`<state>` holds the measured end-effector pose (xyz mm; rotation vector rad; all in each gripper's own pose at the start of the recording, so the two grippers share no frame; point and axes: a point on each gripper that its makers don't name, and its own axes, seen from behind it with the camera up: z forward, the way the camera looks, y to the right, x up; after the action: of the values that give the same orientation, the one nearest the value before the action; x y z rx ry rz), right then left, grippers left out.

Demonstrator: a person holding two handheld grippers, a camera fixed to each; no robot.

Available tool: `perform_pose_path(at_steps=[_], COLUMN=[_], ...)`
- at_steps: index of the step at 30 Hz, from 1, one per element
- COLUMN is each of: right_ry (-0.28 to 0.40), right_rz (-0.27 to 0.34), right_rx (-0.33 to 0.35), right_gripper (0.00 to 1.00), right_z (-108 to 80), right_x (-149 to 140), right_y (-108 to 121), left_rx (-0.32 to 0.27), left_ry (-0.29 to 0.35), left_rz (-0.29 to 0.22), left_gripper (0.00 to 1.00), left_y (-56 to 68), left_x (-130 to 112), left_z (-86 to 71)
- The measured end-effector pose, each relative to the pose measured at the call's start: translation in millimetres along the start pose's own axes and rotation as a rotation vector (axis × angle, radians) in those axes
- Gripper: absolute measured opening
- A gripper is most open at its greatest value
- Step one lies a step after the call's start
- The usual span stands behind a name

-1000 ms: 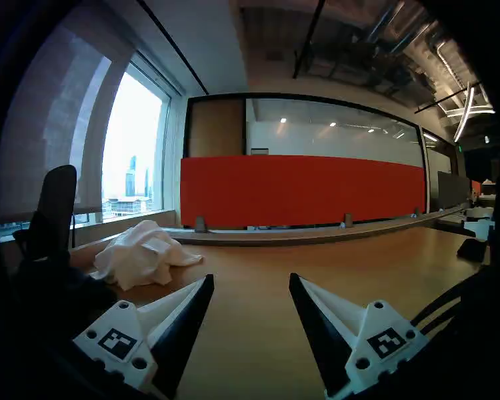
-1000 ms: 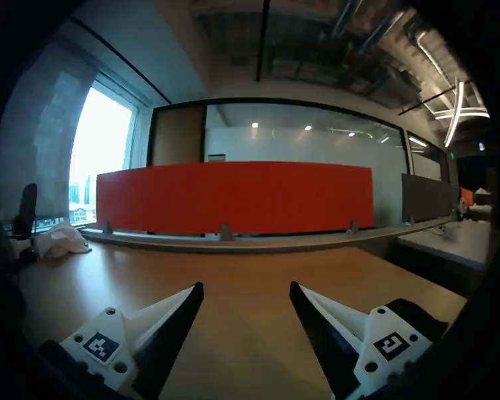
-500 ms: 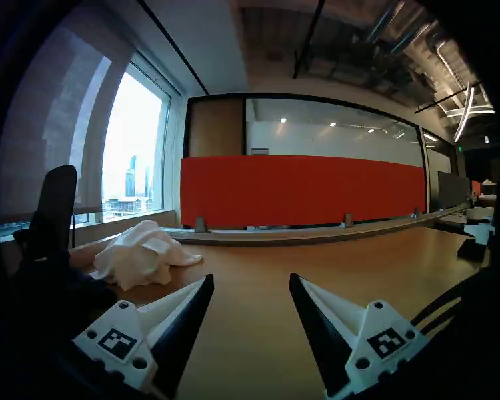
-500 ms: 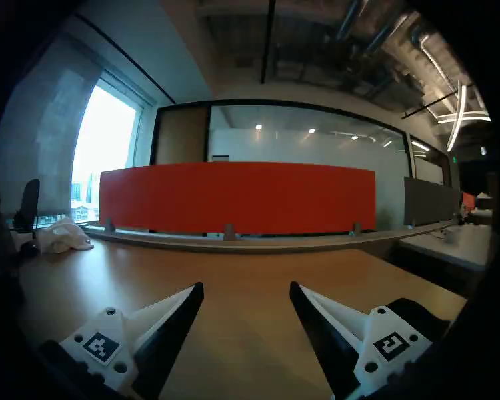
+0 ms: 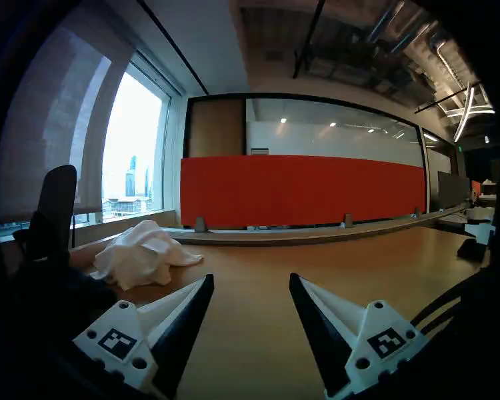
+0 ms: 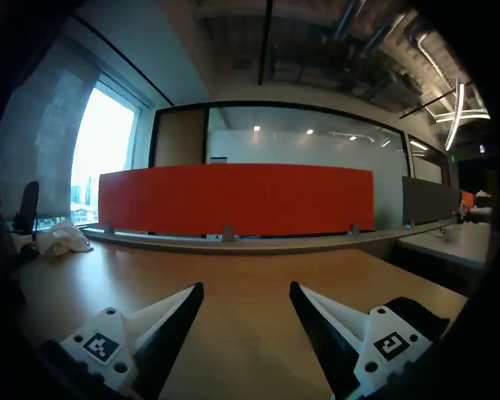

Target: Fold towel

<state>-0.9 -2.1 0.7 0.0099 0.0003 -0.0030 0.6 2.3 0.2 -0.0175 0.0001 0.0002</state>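
Counting from my end: two tools, one towel, one surface.

Left tool (image 5: 250, 277) is wide open. Its two fingers (image 5: 183, 320) are spread with bare wood between them, gripping nothing. Right tool (image 6: 246, 285) is the same: spread wide and empty. Each finger carries one square marker (image 5: 117, 343), so two per tool, four total.

The towel (image 5: 143, 253) is one white crumpled heap on the surface (image 5: 357, 267), far left near the window (image 5: 133, 167) and well apart from both tools. In the right gripper view the towel (image 6: 62, 239) sits small at the far left end of the surface (image 6: 250, 267).

One red divider (image 5: 303, 190) runs along the back edge, and I count three brackets (image 5: 200, 223) under it in either view. One dark chair (image 5: 53, 213) is left of the towel, and I also see the chair (image 6: 27, 207) in the right gripper view.

Hard to read:
- The towel's edges and corners are lost in the folds, so I can't tell how it lies.
- All four fingers are cut off at the bottom of their views, so the tool bodies are out of sight.
- There's a dark mass below the chair in the left gripper view that I can't resolve.
- One dark item (image 5: 472, 250) sits at the surface's right end; I can't tell what it is.
- Black cables (image 5: 450, 300) at lower right are partly cut off.
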Motion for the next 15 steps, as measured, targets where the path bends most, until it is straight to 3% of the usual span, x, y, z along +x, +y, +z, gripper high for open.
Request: perform_pose_path(at_steps=[15], right_ry=[0.0], right_rz=[0.002], right_rx=[0.001], right_gripper=[1.0], right_z=[0.2], right_x=[1.3], right_y=[-0.4], left_rx=[0.0], left_ry=[0.0], left_rz=[0.0], left_gripper=[0.83], left_y=[-0.3], left_x=[-0.1], left_z=[-0.2])
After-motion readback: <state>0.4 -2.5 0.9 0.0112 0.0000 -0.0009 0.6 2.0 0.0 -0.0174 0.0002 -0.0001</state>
